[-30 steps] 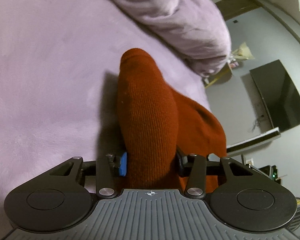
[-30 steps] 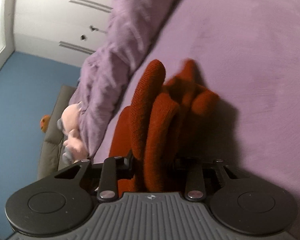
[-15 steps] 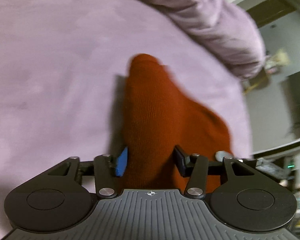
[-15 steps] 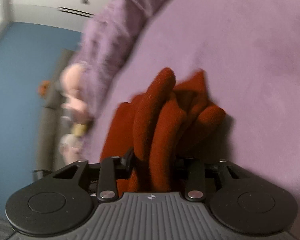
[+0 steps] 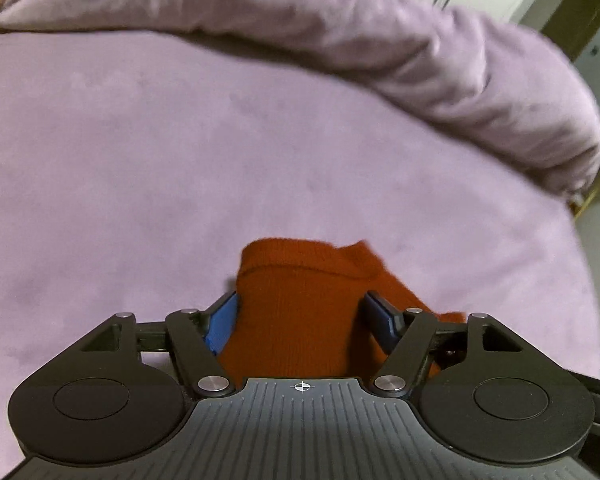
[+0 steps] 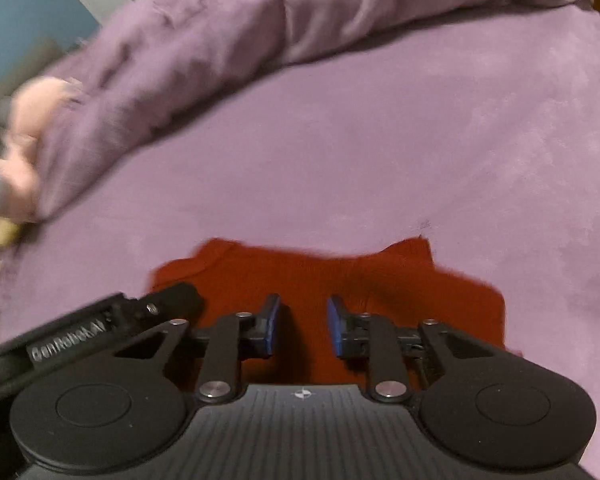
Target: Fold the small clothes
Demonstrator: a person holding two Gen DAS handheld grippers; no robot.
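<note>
A rust-red knitted garment point(image 5: 300, 300) lies on the purple bed cover point(image 5: 140, 160). In the left wrist view my left gripper point(image 5: 300, 316) has its blue-padded fingers on either side of the cloth, with a thick fold filling the gap between them. In the right wrist view the garment point(image 6: 380, 280) lies spread flat. My right gripper point(image 6: 300, 324) sits just above it with a clear gap between its pads and nothing held. The left gripper's body point(image 6: 100, 328) shows at the left of that view.
A bunched purple duvet point(image 5: 380, 40) runs along the far side of the bed point(image 6: 220, 40). A pink soft toy point(image 6: 24, 140) lies at the duvet's left end. The bed's right edge point(image 5: 580, 260) drops off to the floor.
Both grippers have come down from holding the garment bunched and raised to the bed surface. The cloth now lies flat, and the right gripper has let go and opened.
</note>
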